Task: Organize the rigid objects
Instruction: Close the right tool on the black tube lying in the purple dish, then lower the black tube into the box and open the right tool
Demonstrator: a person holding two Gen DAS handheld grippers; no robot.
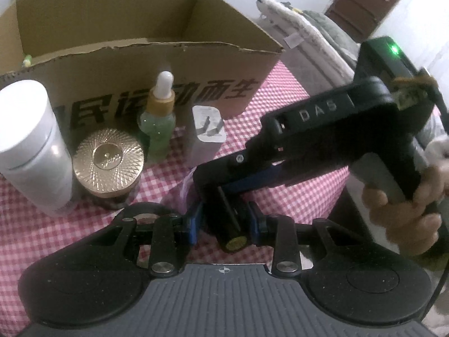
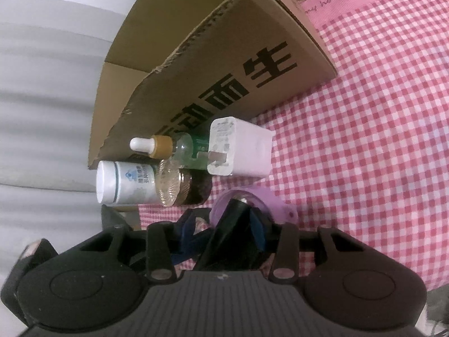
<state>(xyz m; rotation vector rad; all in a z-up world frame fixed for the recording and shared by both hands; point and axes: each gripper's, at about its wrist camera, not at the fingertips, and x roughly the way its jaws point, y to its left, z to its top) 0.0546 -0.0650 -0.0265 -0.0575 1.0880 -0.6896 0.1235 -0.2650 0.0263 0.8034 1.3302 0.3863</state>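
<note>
Both grippers meet on a black cylinder with a gold end (image 1: pixel 231 234). My left gripper (image 1: pixel 224 221) is shut on it between its blue pads. My right gripper (image 2: pixel 224 224) comes in from the right in the left wrist view (image 1: pixel 221 179) and grips the same black cylinder (image 2: pixel 235 224), beside a lilac piece (image 2: pixel 269 199). In front of the open cardboard box (image 1: pixel 157 64) stand a white bottle (image 1: pixel 31 143), a gold-lidded jar (image 1: pixel 108 161), a green dropper bottle (image 1: pixel 158 126) and a white charger plug (image 1: pixel 206 134).
A pink-and-white checked cloth (image 2: pixel 364 140) covers the table. Folded bedding (image 1: pixel 308 36) and a brown drawer unit (image 1: pixel 364 2) lie beyond the table on the right. A white wall (image 2: pixel 42 98) is beside the box.
</note>
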